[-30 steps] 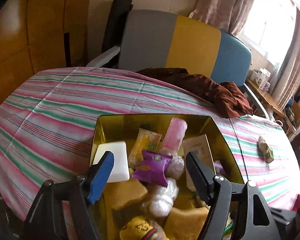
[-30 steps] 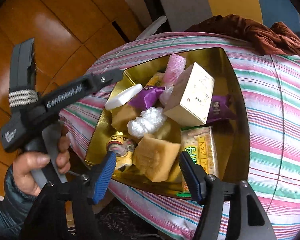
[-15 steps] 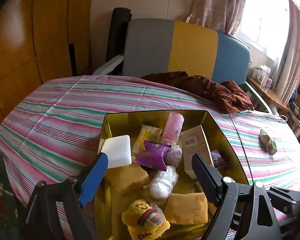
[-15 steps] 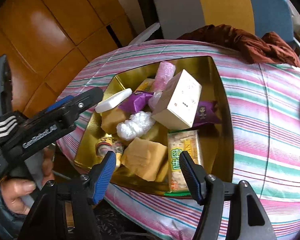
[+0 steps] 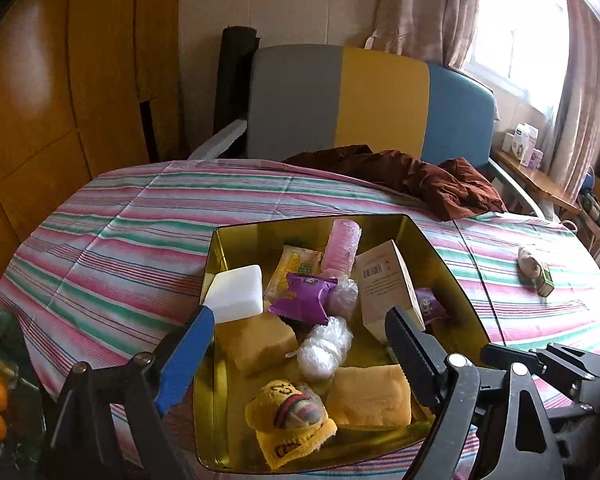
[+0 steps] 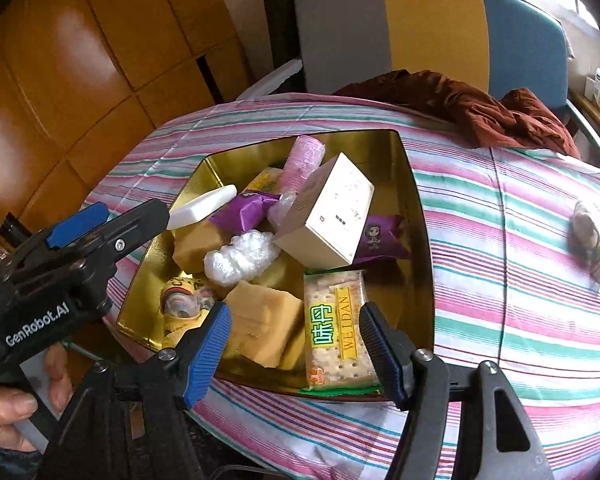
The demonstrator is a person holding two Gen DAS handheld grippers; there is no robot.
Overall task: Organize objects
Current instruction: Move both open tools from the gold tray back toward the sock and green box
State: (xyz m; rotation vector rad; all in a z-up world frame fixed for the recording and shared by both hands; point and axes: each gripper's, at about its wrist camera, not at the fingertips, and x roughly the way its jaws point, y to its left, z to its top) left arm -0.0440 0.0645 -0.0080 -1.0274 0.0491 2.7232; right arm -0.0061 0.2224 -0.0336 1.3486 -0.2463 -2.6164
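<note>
Left wrist: left gripper [image 5: 296, 344] released, jaws just widened, nothing between them, over gold tin [image 5: 440, 248] near table's near edge | Right wrist: right gripper [image 6: 296, 344] released, empty, above cracker pack [image 6: 336, 328] at tin's near edge; white box [image 6: 332, 212] mid-tin.

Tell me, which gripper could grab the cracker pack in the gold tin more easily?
Probably the right gripper: its open jaws sit just in front of the cracker pack at the gold tin's near edge. The left gripper, also open, hangs over the sponges instead.
</note>
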